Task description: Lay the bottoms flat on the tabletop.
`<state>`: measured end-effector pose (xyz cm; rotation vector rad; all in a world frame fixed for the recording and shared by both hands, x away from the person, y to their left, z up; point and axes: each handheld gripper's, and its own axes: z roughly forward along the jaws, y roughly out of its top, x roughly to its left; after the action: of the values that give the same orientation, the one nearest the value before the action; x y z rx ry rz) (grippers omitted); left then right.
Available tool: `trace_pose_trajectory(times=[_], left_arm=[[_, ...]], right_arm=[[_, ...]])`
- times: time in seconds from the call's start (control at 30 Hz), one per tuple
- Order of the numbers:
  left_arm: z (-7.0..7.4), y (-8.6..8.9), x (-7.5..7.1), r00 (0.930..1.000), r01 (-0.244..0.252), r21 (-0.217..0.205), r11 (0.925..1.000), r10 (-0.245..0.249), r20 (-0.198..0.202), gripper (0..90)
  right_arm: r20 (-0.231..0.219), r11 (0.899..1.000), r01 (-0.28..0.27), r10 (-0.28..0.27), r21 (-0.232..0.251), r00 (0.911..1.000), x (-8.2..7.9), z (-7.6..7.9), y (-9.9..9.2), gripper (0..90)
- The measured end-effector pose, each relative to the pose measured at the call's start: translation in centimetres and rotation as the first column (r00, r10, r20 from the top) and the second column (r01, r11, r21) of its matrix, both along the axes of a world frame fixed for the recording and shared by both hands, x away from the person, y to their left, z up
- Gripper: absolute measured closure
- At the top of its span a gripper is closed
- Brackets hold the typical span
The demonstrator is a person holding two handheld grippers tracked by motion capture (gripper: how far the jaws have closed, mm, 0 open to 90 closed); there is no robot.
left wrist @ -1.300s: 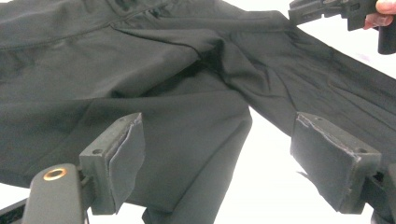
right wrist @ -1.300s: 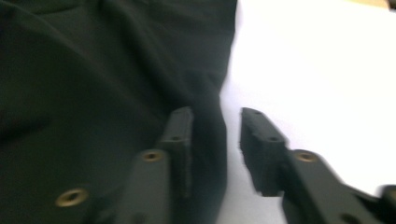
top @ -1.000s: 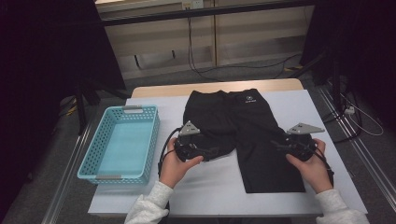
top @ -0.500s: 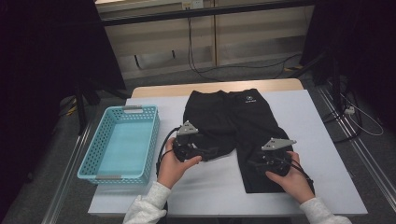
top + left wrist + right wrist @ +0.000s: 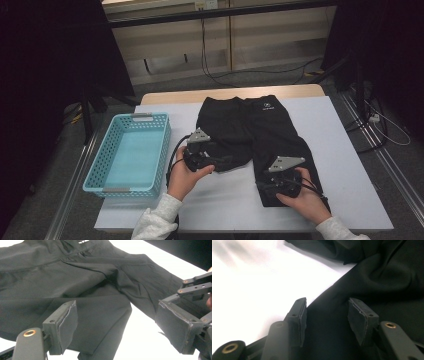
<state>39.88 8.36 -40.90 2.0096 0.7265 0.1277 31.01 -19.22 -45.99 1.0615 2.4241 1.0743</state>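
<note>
On white table (image 5: 345, 150), black shorts (image 5: 250, 130) lie flat at centre, waistband at 12 o'clock, legs toward 6; blue basket (image 5: 131, 152) sits at 9 o'clock, just beside them. L gripper (image 5: 212, 161) rests at hem of the shorter leg, jaws wide w/ fabric between pads (image 5: 65, 322) but not pinched. R gripper (image 5: 272, 185) is at 5 o'clock over the long leg's edge near its hem, jaws have just been closing, now abt half open w/ cloth under them, not clamped.

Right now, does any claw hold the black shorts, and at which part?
Nothing is held. The left claw stands open over the folded leg of the shorts; the right claw, which has just been closing, straddles the other leg's edge without pressing.
</note>
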Motion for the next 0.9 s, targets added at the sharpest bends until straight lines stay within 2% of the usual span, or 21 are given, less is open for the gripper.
trace_pose_trajectory(times=[0.03, 0.1, 0.13, 0.17, 0.27, 0.5, 0.7, 0.83, 0.87, 0.9], left_arm=[[0.1, 0.1, 0.0, 1.0000, 0.001, -0.001, 1.0000, -0.001, 0.001, 18.4], [0.2, 0.1, 0.0, 1.0000, -0.001, -0.007, 1.0000, 0.001, 0.004, 18.4], [0.3, 0.2, 0.0, 1.0000, -0.003, -0.011, 0.9999, 0.003, 0.006, 18.4], [0.3, 0.2, 0.0, 1.0000, -0.004, -0.010, 0.9999, 0.004, 0.009, 18.4], [0.5, 0.4, 0.1, 0.9999, -0.010, -0.015, 0.9998, 0.010, 0.008, 18.4], [0.7, 0.7, 0.1, 0.9997, -0.019, -0.022, 0.9996, 0.020, 0.015, 18.4], [0.8, 0.9, 0.1, 0.9996, -0.022, -0.023, 0.9995, 0.023, 0.017, 18.4], [0.8, 0.9, 0.1, 0.9997, -0.019, -0.020, 0.9996, 0.020, 0.018, 18.4], [0.8, 0.9, 0.1, 0.9996, -0.020, -0.019, 0.9996, 0.020, 0.018, 18.4], [0.8, 0.9, 0.1, 0.9996, -0.020, -0.019, 0.9996, 0.020, 0.018, 18.4]], right_arm=[[-0.013, 1.000, 0.004, -0.004, -0.001, 0.9999, 0.2, 0.1, 0.0, 55.9], [-0.030, 1.000, -0.022, 0.023, 0.011, 0.9993, 0.3, 0.2, -0.3, 81.3], [-0.029, 0.999, -0.031, 0.031, 0.016, 0.9991, 0.2, 0.1, -0.4, 83.2], [-0.039, 0.999, -0.034, 0.035, 0.028, 0.9986, 0.2, 0.1, -0.6, 88.9], [-0.073, 0.998, -0.050, 0.053, 0.042, 0.9960, 0.2, 0.3, -0.9, 90.0], [-0.106, 0.996, -0.078, 0.081, 0.037, 0.9910, -0.7, 0.6, -0.8, 90.0], [-0.122, 0.993, -0.114, 0.117, 0.034, 0.9855, -1.6, 0.8, -0.1, 90.0], [-0.131, 0.993, -0.111, 0.116, 0.042, 0.9846, -1.9, 0.7, 0.0, 90.0], [-0.129, 0.993, -0.112, 0.117, 0.044, 0.9848, -1.9, 0.7, 0.0, 88.6], [-0.121, 0.993, -0.105, 0.110, 0.052, 0.9866, -1.8, 0.8, -0.2, 82.5]])
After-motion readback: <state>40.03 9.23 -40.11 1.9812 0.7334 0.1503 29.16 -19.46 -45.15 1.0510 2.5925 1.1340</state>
